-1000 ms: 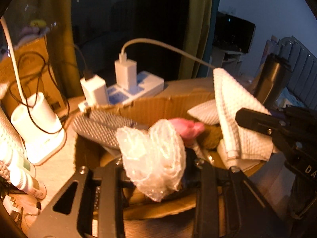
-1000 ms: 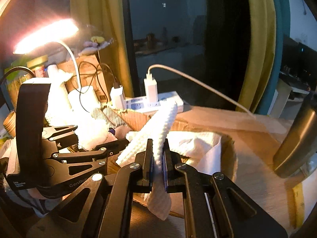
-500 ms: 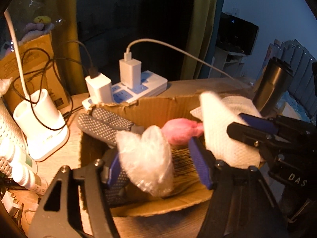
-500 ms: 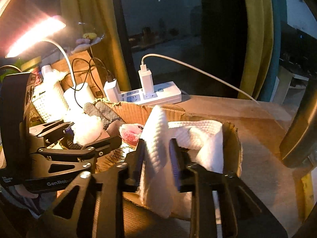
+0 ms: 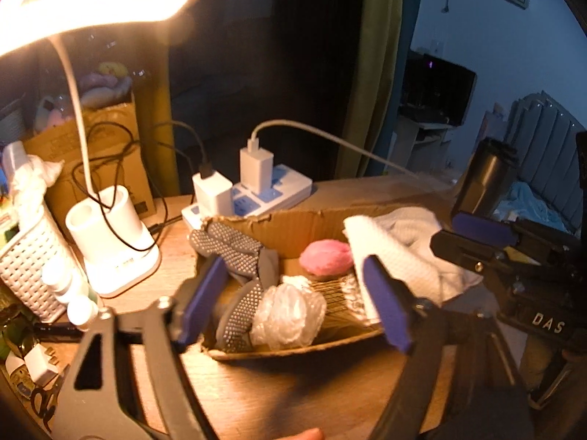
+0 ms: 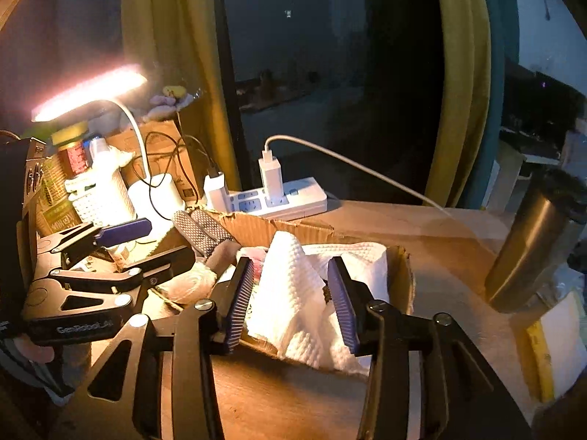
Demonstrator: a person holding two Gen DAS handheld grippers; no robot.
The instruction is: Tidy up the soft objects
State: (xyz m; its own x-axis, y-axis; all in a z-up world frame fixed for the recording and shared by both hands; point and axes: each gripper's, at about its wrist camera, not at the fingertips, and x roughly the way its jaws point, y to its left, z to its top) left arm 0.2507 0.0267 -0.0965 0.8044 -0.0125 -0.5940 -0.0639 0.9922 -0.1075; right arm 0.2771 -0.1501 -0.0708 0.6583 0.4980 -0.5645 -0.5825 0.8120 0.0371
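Both my grippers opening over the box

My left gripper (image 5: 293,297) spreads wide, gripping nothing; the bubble wrap (image 5: 288,317) lies in the box (image 5: 293,352) beside the grey gloves (image 5: 234,253) and pink ball (image 5: 326,262). My right gripper (image 6: 291,302) is parting too, pads clear of the white cloth (image 6: 293,293), which slumps between them over the box's near rim.
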